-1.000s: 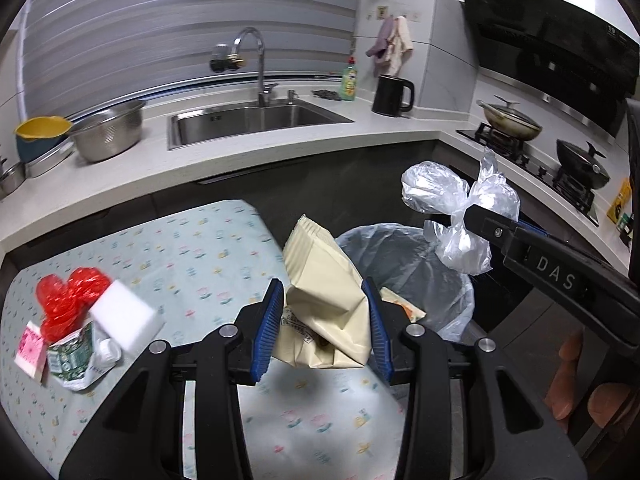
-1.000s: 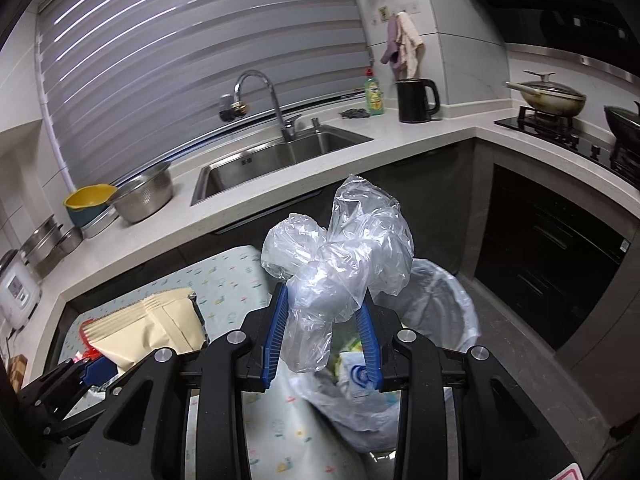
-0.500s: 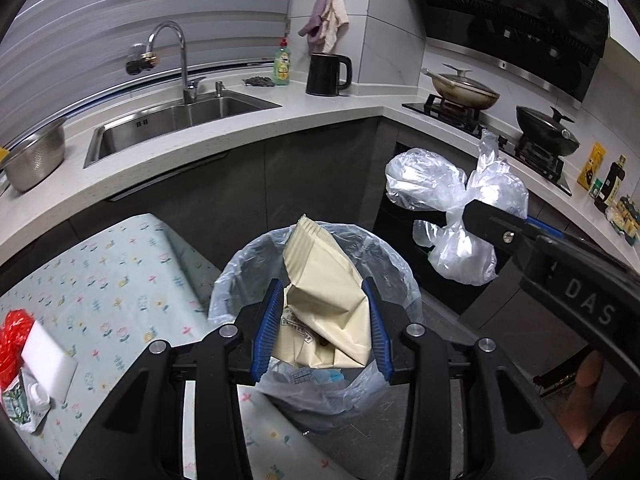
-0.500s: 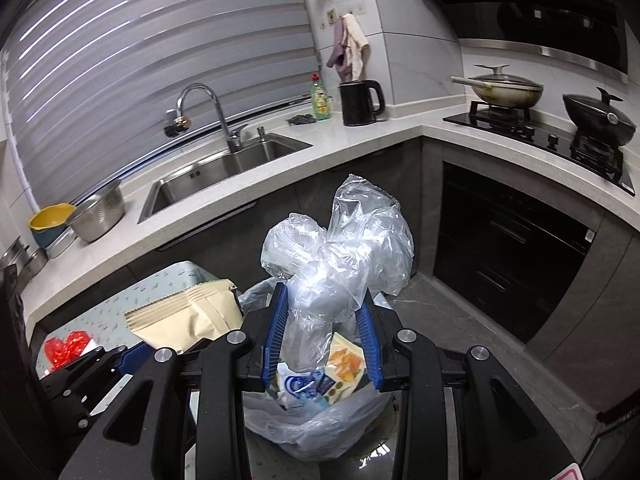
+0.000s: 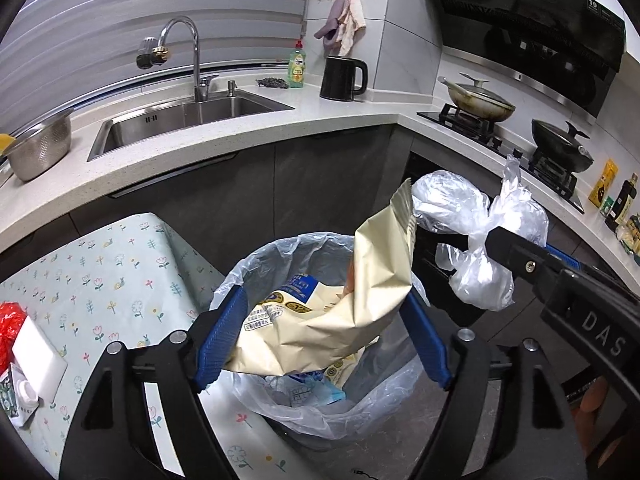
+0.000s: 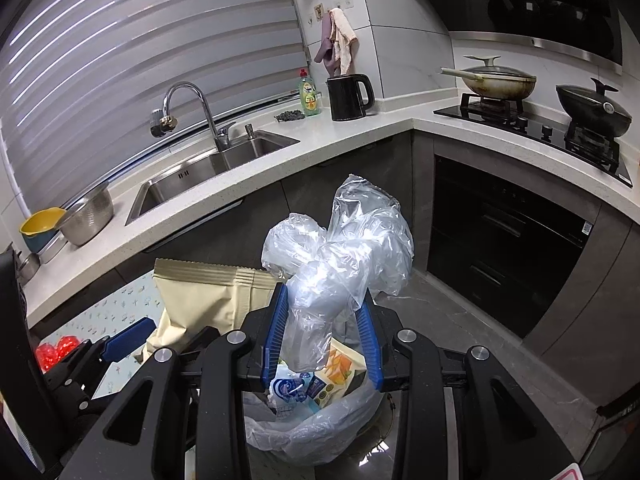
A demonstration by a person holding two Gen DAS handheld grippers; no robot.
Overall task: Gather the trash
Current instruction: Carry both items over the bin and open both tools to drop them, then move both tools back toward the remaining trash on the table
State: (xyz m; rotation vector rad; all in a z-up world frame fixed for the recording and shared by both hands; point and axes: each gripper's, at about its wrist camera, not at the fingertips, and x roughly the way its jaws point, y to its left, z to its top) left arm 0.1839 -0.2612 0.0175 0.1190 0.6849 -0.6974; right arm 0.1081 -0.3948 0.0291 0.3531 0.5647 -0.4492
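Left gripper (image 5: 320,340): its blue pads are standing wide apart, released; the cream snack bag (image 5: 360,300) is lying loose between them, tipping over the bin's mouth (whether it is touching either pad, I cannot tell).
Right gripper (image 6: 322,340): its fingers are pinching the crumpled clear plastic bag (image 6: 340,264) and holding it up over the bin.
Trash bin (image 5: 256,264): it is sitting on the floor just below both grippers, lined with a pale liner and holding printed wrappers (image 6: 316,384).
Table (image 5: 112,272): a floral cloth is covering it, just left of the bin; a white block (image 5: 38,356), red wrapping (image 5: 8,332) and a small carton (image 5: 18,400) are waiting at its left edge.
Counter (image 5: 312,112): it is running behind, with a steel sink (image 5: 188,120) and tap (image 5: 188,52), a colander (image 5: 40,148), a green soap bottle (image 5: 297,65) and a black kettle (image 5: 342,79).
Stove (image 5: 496,132): it is sitting farther right, carrying a lidded pan (image 5: 478,100) and a dark wok (image 5: 560,148).
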